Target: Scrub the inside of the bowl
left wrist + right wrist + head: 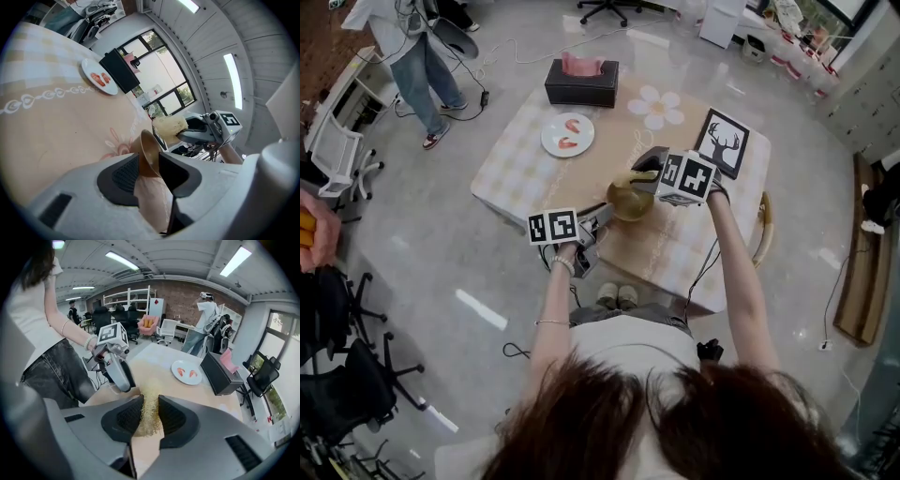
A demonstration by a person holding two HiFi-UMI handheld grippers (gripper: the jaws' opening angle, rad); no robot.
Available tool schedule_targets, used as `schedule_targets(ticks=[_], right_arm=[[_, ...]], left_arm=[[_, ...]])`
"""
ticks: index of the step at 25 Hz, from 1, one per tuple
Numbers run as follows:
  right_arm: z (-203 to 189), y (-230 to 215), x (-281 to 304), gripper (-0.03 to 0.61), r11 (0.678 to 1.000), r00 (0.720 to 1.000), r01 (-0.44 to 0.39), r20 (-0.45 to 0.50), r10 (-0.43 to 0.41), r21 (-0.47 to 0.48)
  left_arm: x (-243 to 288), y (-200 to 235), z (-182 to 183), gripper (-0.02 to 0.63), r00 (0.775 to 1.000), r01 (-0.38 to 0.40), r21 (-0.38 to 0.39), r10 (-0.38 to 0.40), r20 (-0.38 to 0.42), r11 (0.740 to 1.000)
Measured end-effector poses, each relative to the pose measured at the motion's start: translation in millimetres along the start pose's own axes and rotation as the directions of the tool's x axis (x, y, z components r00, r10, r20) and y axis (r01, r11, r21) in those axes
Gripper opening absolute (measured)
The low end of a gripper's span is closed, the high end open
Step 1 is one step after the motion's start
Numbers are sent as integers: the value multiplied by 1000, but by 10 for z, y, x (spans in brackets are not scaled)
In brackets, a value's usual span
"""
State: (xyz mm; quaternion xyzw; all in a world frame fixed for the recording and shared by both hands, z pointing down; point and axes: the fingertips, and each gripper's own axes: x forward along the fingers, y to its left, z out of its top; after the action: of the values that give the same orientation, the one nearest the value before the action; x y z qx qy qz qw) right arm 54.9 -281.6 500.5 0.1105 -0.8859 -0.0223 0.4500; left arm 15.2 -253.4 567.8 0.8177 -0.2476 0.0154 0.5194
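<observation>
**Scrubber poised at bowl rim, left jaws loose**

Bowl (628, 200) is sitting upright on the table (520, 155), near the front edge, about the middle. It is brown-gold, and nothing is showing inside it as far as the head view lets me see.

Left gripper (598, 223) is sitting at the bowl's 8 o'clock. Its jaws are standing apart with the near rim between the pads. I am seeing no squeeze, so I am reading this as straddling, not gripping.

Right gripper (150, 414) is clamping a yellow fibrous scrubber (169, 126), with the fibres bunching between the pads. The scrubber is hanging over the bowl's rim at about 1 o'clock. Touching or just clear, I cannot tell.

Step, as I am judging it: getting set to scrub, scrubber not yet down in the hollow. The next move is calling for the left jaws to pinch the rim so the bowl is not skating. Then the right is to dip the scrubber in and work it round the inner wall.

Other containers: the plate (547, 137) at the bowl's 10 o'clock is carrying two red-orange pieces (577, 124), kind unclear. The black box (581, 91) at 11 o'clock is holding pink tissue (581, 64).
</observation>
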Motion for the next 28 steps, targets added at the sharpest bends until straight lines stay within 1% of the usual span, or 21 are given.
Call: schedule_targets(ticks=[3, 7, 11, 15, 19, 28], right_arm=[[-28, 23, 44, 91, 998, 999, -34, -44, 32, -56], [-23, 77, 93, 91, 992, 995, -77, -76, 70, -95], [-70, 88, 156, 91, 983, 987, -110, -132, 91, -150], [-66, 112, 182, 91, 967, 977, -156, -179, 120, -203], [-57, 133, 191, 91, 944, 962, -202, -234, 141, -260], [-120, 141, 266, 91, 907, 929, -280, -326, 174, -314]], left_arm=[[15, -2, -8, 121, 1000, 4, -10, -4, -2, 1000], [19, 10, -21, 121, 1000, -4, -10, 4, -17, 1000], [9, 32, -43, 121, 1000, -12, -19, 11, -29, 1000], [18, 32, -71, 121, 999, -11, -36, 9, -45, 999], [36, 18, -105, 121, 998, -7, -46, 4, -62, 999], [36, 58, -131, 120, 997, -31, -71, 25, -77, 997]])
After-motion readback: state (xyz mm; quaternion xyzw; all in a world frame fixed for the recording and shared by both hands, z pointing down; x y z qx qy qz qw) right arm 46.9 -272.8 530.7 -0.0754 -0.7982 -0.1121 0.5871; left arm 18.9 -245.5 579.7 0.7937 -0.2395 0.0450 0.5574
